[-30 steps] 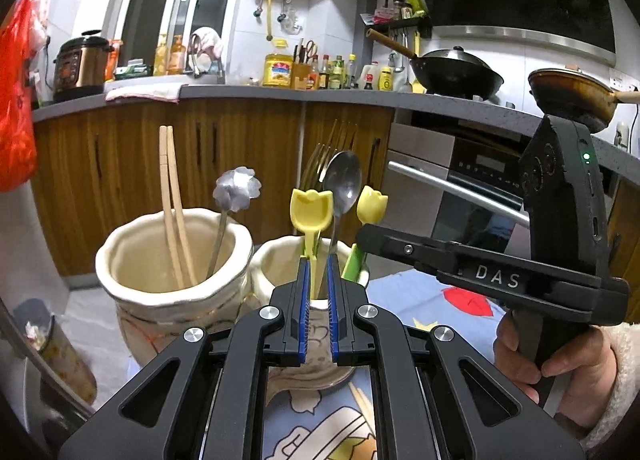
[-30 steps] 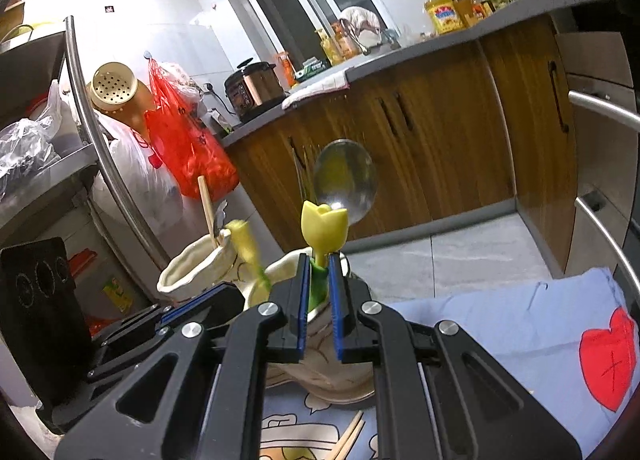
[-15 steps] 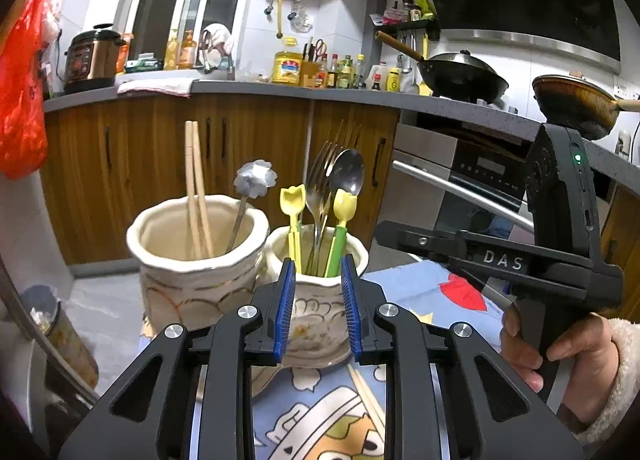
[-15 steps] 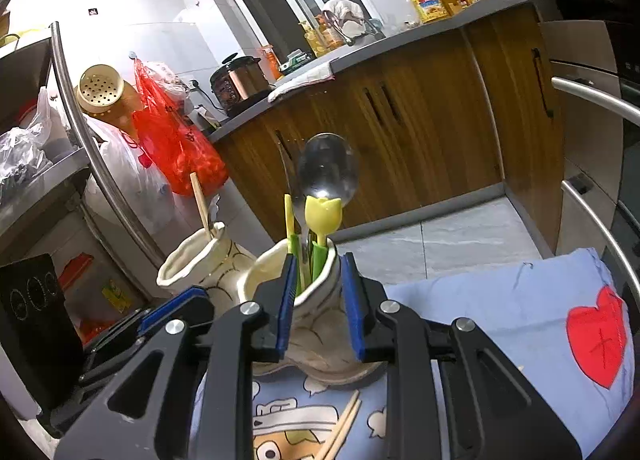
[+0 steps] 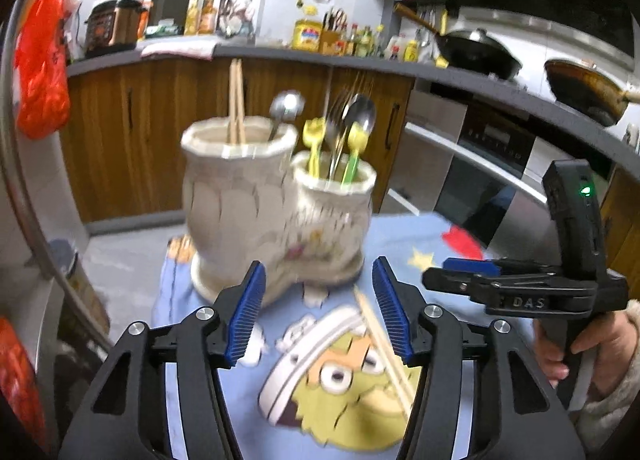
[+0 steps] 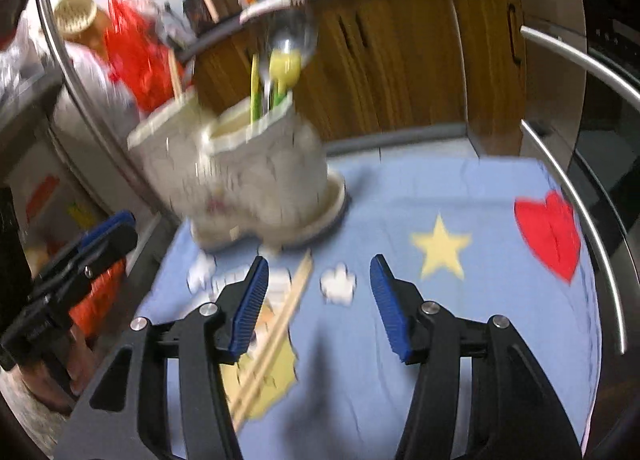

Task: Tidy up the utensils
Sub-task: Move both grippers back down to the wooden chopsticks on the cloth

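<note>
Chopsticks lie as a loose pair flat on the blue cartoon cloth that covers the tabletop, just in front of the ceramic holders; in the left wrist view their long axis runs from near the holders' base toward the camera and slightly right. In the right wrist view the same chopsticks slant the other way, toward the lower left. Behind them stand two cream pots touching side by side: the larger pot holds upright chopsticks and a metal spoon, the smaller pot two yellow-tipped green utensils, a fork and a spoon, all handles down. Both pots are blurred. The left hand-held gripper is spread wide and holds nothing, as is the right hand-held gripper. Only the left view shows the stove with wok; only the right shows the red heart near the cloth's right edge.
</note>
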Demonstrator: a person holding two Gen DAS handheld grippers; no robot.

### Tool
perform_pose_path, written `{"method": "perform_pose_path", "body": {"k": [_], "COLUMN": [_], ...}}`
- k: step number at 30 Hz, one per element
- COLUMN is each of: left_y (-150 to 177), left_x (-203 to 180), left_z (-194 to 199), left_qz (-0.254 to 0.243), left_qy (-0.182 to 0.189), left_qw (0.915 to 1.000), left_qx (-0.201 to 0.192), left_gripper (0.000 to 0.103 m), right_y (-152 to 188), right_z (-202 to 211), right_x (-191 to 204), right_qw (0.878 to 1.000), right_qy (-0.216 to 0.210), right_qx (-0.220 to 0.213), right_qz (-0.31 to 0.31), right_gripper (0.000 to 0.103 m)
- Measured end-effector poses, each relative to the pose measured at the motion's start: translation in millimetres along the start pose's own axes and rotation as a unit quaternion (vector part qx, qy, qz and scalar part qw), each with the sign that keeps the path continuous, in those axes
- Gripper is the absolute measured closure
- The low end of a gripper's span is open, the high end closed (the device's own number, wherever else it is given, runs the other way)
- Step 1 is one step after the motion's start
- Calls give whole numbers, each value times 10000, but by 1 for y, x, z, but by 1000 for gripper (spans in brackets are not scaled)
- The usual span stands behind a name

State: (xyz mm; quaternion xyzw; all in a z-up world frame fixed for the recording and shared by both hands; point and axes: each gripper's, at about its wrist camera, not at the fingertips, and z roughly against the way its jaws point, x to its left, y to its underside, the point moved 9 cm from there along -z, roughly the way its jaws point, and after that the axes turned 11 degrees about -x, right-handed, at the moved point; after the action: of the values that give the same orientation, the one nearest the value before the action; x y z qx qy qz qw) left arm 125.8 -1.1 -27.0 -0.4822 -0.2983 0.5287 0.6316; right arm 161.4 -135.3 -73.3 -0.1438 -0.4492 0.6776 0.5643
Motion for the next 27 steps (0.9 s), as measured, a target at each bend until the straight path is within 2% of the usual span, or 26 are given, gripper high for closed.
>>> {"method": "perform_pose_path", "body": {"k": [4, 8, 10, 12, 14, 17, 27], "left_y": [29, 47, 51, 54, 55, 56, 52], "left_x": [3, 5, 6, 8, 9, 8, 5], "left_z": [-6, -13, -13, -13, -14, -13, -13], "left_qz": [162, 25, -52, 11, 99, 81, 85], "left_qy": [-23, -102, -140, -113, -60, -12, 68], "left_qw": [9994, 9987, 9986, 9985, 9983, 9982, 9985], "left_qx": [315, 509, 509, 541, 572, 593, 544], "left_gripper": [45, 45, 45, 45, 45, 45, 45], "right_y": [21, 35, 40, 45, 50, 47, 44], "right_z": [-6, -12, -15, -20, -26, -29, -45], "right_x": [4, 16, 23, 30, 33, 36, 47], "right_qw": [9994, 9983, 9978, 9969, 9957, 9950, 9863], "right_qy": [122, 94, 63, 52, 39, 179, 618], "right_qx": [312, 570, 633, 748, 888, 882, 1163], "right_qz": [68, 108, 178, 247, 255, 426, 992], "right_gripper": [50, 51, 57, 69, 77, 82, 83]}}
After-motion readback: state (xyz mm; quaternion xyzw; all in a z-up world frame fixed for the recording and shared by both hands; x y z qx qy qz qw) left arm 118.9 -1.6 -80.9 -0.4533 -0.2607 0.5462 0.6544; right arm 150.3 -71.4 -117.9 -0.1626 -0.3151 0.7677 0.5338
